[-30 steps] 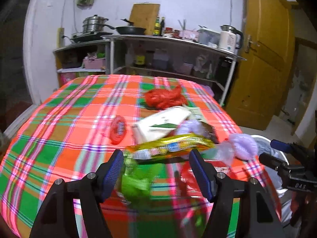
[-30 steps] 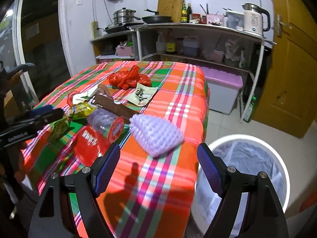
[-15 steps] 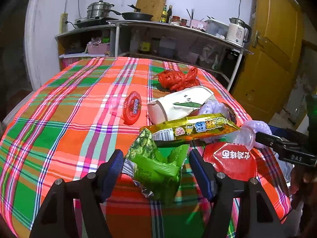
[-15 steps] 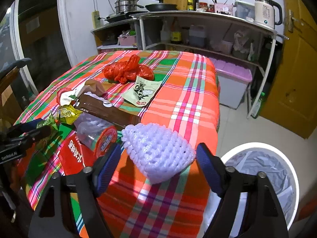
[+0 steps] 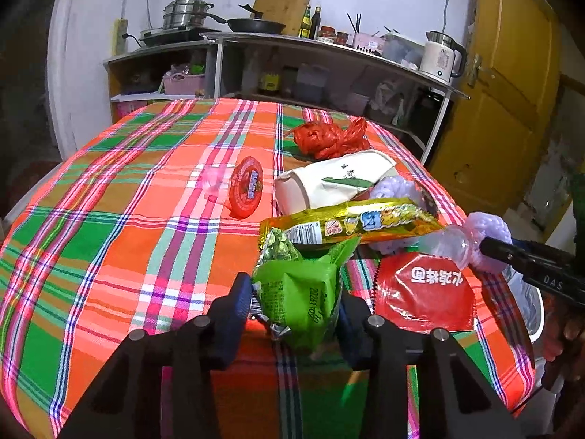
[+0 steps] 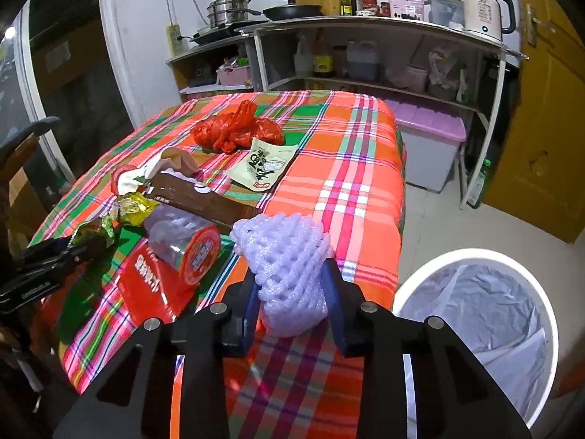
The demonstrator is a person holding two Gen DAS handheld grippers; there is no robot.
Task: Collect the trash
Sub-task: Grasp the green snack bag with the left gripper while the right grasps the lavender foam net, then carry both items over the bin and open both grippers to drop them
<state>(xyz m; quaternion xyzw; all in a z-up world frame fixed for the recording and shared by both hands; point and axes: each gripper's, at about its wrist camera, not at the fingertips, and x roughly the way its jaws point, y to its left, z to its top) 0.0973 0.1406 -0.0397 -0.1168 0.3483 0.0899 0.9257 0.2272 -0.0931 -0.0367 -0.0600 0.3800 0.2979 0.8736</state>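
Observation:
Trash lies on a table with a plaid cloth (image 5: 109,219). My left gripper (image 5: 294,301) is shut on a green snack wrapper (image 5: 299,292) near the table's front edge. My right gripper (image 6: 292,292) is shut on a purple foam fruit net (image 6: 285,256) at the table's corner. The net also shows in the left wrist view (image 5: 490,234). A yellow wrapper (image 5: 351,219), a red packet (image 5: 424,292), a clear cup with a red lid (image 6: 186,245), a white paper cup (image 5: 329,183) and a red plastic bag (image 5: 329,139) lie close together.
A white bin with a grey liner (image 6: 475,314) stands on the floor right of the table. A brown box (image 6: 204,197) and a beige sachet (image 6: 263,164) lie on the cloth. A red-lidded cup (image 5: 245,186) lies mid-table. Kitchen shelves (image 6: 365,36) stand behind.
Both grippers moved forward and closed: the left onto the green wrapper, the right onto the purple foam net. Before, both were open.

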